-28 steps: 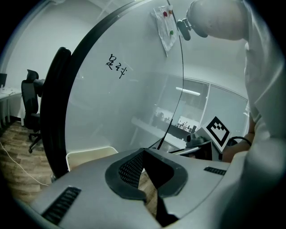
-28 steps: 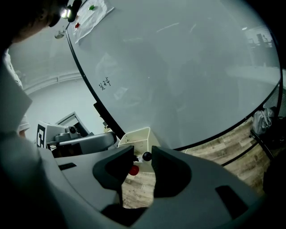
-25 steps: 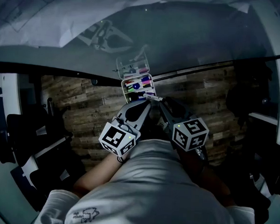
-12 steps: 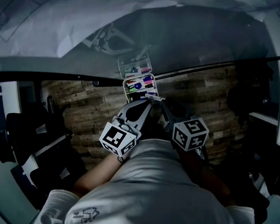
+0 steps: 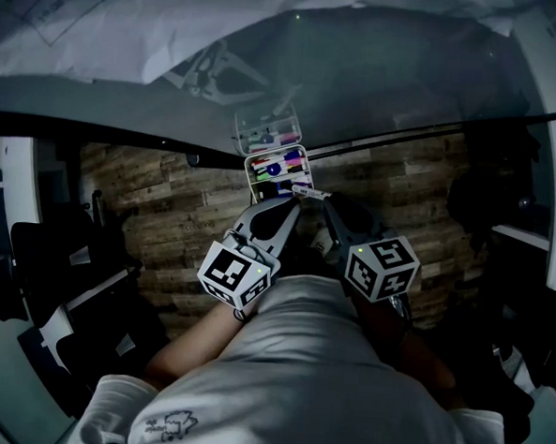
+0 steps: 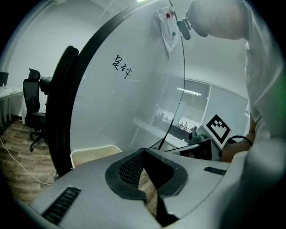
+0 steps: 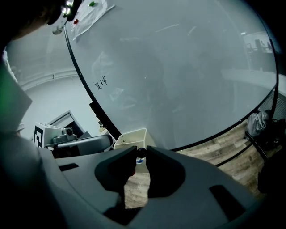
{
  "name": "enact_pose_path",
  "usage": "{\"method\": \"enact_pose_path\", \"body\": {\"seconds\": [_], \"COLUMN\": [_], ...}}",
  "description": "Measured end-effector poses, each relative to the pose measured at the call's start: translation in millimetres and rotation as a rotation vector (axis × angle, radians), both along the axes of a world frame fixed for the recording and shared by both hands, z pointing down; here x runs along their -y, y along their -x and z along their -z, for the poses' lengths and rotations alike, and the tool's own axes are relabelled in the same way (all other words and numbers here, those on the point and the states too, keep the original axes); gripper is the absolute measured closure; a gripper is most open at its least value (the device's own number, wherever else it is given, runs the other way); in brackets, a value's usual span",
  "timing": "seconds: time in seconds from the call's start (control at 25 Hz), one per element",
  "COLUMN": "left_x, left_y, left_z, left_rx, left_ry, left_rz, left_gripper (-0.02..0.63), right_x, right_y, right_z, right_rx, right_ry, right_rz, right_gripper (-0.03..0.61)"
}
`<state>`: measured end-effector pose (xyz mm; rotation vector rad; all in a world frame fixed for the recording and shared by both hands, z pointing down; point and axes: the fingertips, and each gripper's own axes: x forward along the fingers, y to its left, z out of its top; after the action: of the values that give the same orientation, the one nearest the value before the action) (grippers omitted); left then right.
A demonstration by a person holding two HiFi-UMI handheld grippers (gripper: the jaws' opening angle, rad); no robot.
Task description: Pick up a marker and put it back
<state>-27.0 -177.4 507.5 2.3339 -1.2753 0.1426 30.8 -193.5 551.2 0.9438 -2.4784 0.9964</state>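
Observation:
A white marker tray [image 5: 275, 164] with several coloured markers hangs at the lower edge of a glass whiteboard [image 5: 381, 73]. Just below it my two grippers meet tip to tip. My right gripper [image 5: 319, 201] is shut on a marker [image 5: 305, 193]. The right gripper view shows that marker's dark round end [image 7: 141, 152] pinched between the jaws, with the tray [image 7: 132, 137] right behind it. My left gripper [image 5: 292, 207] is shut with nothing in it, its jaw tips meeting [image 6: 144, 154] beside the tray [image 6: 91, 154].
The board's black frame [image 6: 62, 107] curves down to a wood-plank floor [image 5: 166, 210]. Black office chairs [image 6: 35, 107] stand at the left. A paper sheet [image 6: 166, 27] is clipped high on the board, and small handwriting [image 6: 121, 67] marks the glass. The person's pale shirt [image 5: 297, 377] fills the bottom.
The head view has shifted a little. Both grippers stay below the tray, with the marker still in the right one.

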Motion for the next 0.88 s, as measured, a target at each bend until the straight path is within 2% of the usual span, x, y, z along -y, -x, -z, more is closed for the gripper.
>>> {"method": "enact_pose_path", "body": {"seconds": [0.44, 0.88], "left_x": [-12.6, -25.8], "left_y": [-2.0, -6.1], "left_z": [24.0, 68.1], "left_rx": [-0.01, -0.002], "left_ry": [-0.062, -0.189], "left_rz": [0.04, 0.08], "left_gripper": [0.607, 0.607], "right_x": [-10.7, -19.6], "right_y": [-10.3, -25.9], "right_z": [31.9, 84.4], "right_rx": [0.025, 0.036], "right_ry": [-0.079, -0.224], "right_rz": [0.018, 0.042], "right_gripper": [0.505, 0.505]}}
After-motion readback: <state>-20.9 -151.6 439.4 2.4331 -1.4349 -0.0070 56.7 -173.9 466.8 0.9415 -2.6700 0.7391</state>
